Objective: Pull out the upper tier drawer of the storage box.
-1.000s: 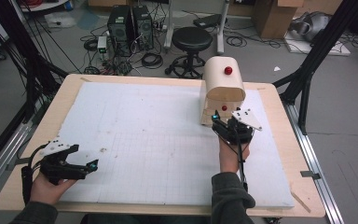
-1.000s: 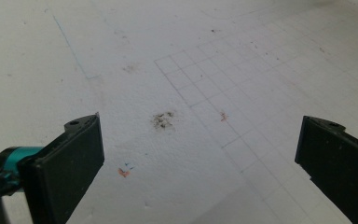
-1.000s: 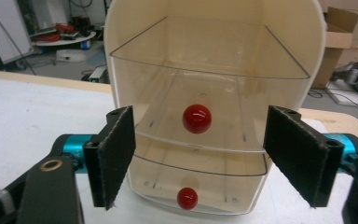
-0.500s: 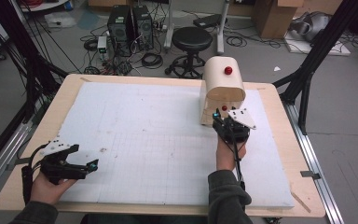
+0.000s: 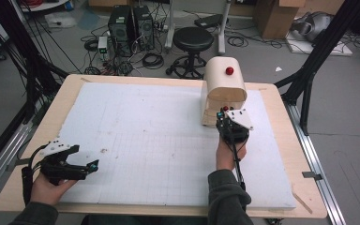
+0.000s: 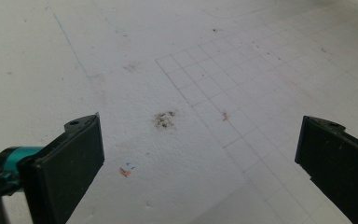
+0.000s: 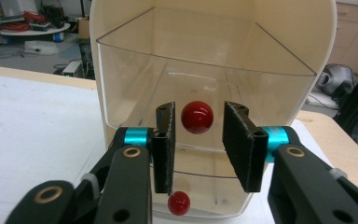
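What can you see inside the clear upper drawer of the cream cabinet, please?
Through the clear upper drawer of the cream cabinet, nothing shows inside; its red knob sits on the front, between the right gripper jaws. The drawer floor behind knob and jaws is covered.

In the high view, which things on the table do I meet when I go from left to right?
Left tongs → white foam mat → right tongs, at the cream drawer cabinet with red knobs.

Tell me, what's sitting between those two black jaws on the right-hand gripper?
In the right gripper view, a red knob on the clear drawer front lies between the right gripper jaws, which stand apart on either side.
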`<action>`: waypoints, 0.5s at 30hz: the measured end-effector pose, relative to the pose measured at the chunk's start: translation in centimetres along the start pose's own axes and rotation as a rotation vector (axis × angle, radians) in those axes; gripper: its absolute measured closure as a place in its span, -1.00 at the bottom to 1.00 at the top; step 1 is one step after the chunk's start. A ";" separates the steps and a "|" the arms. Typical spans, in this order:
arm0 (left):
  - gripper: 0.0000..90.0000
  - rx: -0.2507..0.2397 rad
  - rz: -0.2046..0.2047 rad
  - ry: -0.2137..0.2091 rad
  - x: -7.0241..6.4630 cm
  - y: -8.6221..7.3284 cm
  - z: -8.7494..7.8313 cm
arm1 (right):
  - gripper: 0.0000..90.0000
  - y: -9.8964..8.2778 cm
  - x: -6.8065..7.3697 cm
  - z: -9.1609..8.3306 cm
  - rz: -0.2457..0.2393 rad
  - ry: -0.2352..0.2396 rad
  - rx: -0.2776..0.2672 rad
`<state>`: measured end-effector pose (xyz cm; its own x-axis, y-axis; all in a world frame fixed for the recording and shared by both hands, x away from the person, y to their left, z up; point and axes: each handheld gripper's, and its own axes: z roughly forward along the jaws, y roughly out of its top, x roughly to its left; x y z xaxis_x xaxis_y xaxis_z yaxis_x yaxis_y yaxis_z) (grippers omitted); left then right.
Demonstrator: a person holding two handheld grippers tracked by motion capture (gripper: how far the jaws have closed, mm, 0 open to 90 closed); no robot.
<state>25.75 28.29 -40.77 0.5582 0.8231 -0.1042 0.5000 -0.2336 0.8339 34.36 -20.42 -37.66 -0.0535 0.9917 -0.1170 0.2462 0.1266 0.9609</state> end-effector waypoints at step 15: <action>-0.96 -0.002 -0.001 0.001 0.0 0.0 0.0 | 0.60 -0.1 0.2 0.4 -0.007 -0.005 0.005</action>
<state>25.77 28.31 -40.77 0.5569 0.8239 -0.1047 0.4994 -0.2315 0.8349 34.72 -20.24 -37.86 -0.0501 0.9908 -0.1254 0.2509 0.1340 0.9587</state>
